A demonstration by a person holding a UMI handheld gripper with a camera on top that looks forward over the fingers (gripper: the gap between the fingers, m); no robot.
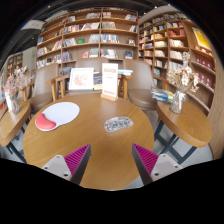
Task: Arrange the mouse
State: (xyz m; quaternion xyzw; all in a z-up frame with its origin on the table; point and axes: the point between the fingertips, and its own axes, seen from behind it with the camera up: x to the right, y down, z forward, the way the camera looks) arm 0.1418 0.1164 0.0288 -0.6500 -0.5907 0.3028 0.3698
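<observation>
tongs (110, 160) | two pale grey fingers | magenta pads (79, 160) on inner faces

Item count: one round wooden desk (100, 135); one mouse pad (58, 115) on its left part; one small patterned item (118, 124) near its centre; two upright sign cards (81, 78) at its far edge; two magenta finger pads (72, 160).

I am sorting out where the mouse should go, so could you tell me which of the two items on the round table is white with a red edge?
The mouse pad, beyond the open jaws; the mouse is small, greyish.
</observation>
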